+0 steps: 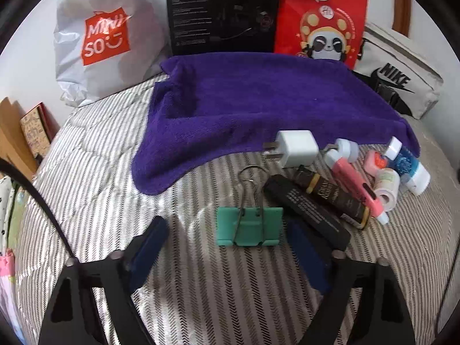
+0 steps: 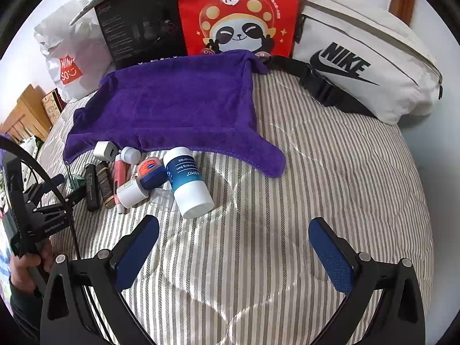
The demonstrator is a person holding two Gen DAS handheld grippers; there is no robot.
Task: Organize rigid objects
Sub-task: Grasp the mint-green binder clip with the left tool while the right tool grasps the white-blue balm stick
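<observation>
A green binder clip (image 1: 249, 227) lies on the striped bedding between the fingers of my left gripper (image 1: 227, 244). The jaws stand open: the right pad (image 1: 304, 247) is close to the clip and the left pad (image 1: 149, 241) is well apart from it. Right of the clip lie a black tube (image 1: 307, 210), a brown-and-gold tube (image 1: 333, 195), a pink tube (image 1: 353, 181), a white charger plug (image 1: 297, 148) and a blue-and-white bottle (image 2: 187, 181). My right gripper (image 2: 233, 247) hangs open over bare bedding, below the bottle, with nothing between its fingers.
A purple towel (image 1: 258, 100) is spread behind the pile. Along the wall stand a white Miniso bag (image 1: 97, 43), a black box (image 1: 221, 11), a red panda bag (image 2: 238, 14) and a white Nike pouch (image 2: 359, 66). A hand (image 2: 26, 264) holds the left gripper.
</observation>
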